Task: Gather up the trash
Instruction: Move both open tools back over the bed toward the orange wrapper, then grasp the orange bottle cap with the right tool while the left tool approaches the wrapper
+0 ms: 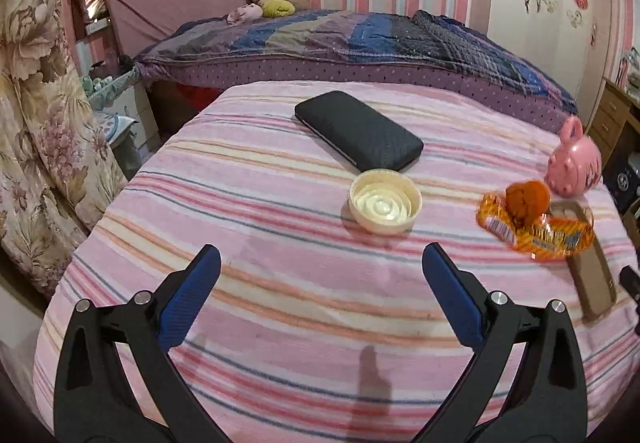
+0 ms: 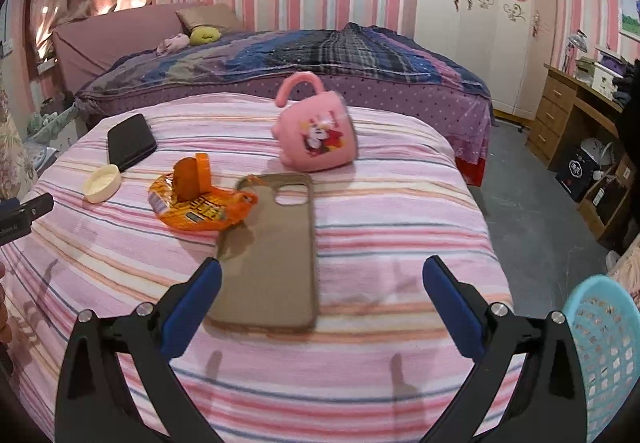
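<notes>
The left hand-held gripper hovers over a worktop covered with a pink striped blanket, its blue-padded fingers spread wide apart with nothing between them. The right hand-held gripper hangs over the same blanket, its fingers likewise apart and empty. The trash, a crumpled orange snack wrapper, lies on the blanket left of centre in the right wrist view, touching the upper left edge of a translucent brownish phone case that lies flat just ahead of the right gripper's left finger. An orange flip-top cap stands on top of the wrapper. In the left wrist view the same wrapper sits far to the right, well apart from the left gripper, with the cap on it and the phone case beside it. A cream round lid lies upturned straight ahead of the left gripper, just in front of a black rectangular case. A pink cartoon mug lies tipped on its side behind the phone case, its handle pointing up. A light blue perforated basket shows at the lower right edge of the right wrist view, beside the worktop. A bed with a patchwork quilt stands behind the worktop.
</notes>
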Tool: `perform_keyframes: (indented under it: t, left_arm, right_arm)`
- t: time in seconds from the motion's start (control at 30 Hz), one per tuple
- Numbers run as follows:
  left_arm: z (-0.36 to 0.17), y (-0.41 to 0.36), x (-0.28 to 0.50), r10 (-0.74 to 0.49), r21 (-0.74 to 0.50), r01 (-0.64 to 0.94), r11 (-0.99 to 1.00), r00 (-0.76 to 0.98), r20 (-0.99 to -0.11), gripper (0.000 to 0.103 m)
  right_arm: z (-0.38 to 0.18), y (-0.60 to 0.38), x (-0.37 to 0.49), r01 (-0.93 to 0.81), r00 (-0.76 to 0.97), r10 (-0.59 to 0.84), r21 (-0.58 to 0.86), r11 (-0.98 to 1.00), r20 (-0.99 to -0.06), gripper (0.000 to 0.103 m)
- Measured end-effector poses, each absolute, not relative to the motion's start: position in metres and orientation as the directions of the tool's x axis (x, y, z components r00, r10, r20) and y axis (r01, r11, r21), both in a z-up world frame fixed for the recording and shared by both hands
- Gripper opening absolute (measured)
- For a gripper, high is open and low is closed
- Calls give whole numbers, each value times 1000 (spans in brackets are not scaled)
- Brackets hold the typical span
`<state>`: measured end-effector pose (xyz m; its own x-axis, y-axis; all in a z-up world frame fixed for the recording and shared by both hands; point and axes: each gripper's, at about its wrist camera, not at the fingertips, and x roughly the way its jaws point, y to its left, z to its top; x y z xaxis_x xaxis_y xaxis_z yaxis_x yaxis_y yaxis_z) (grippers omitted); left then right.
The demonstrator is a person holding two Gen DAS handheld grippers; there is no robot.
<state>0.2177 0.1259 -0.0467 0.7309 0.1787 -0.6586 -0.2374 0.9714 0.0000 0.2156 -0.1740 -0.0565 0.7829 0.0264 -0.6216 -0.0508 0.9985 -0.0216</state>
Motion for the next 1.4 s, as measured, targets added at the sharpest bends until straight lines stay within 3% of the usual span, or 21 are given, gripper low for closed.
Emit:
perform_keyframes:
  t: [0.27, 0.43, 0.47, 0.53, 0.87, 0.93, 1.0, 1.4]
  left_arm:
    - [-38, 141, 235, 127, -122, -278, 953, 730, -672, 98]
    - [-41, 143, 242, 202, -38, -304, 952, 718, -666, 97]
    - [-43, 144, 244, 209, -29, -306, 952, 712, -670, 97]
    - [-44, 148, 245, 205, -32, -305, 952, 708, -676, 97]
    - [-45, 143, 251, 218, 4, -292, 957, 706, -674, 98]
    - [-45, 140, 253, 218, 8, -288, 958, 705, -675, 97]
    - [-45, 136, 254, 209, 5, -280, 960, 707, -676, 97]
    - [-42, 112, 249, 175, 7, -231, 973, 717, -675, 97]
  right_arm:
    - [-52, -139, 265, -98, 780, 66, -17, 995, -622, 98]
    - [-54, -120, 291, -144, 769, 87, -39, 989, -634, 95]
    - [-55, -115, 296, -162, 762, 99, -40, 986, -640, 92]
    - [-57, -110, 301, -192, 749, 125, -32, 981, -651, 74]
    - [-67, -90, 314, -315, 690, 223, -9, 949, -689, 33]
    - [-69, -89, 314, -337, 673, 260, 26, 941, -692, 18]
    - [-69, -90, 309, -359, 666, 284, 37, 933, -689, 13]
    - [-55, -140, 255, -249, 717, 234, 73, 966, -657, 12]
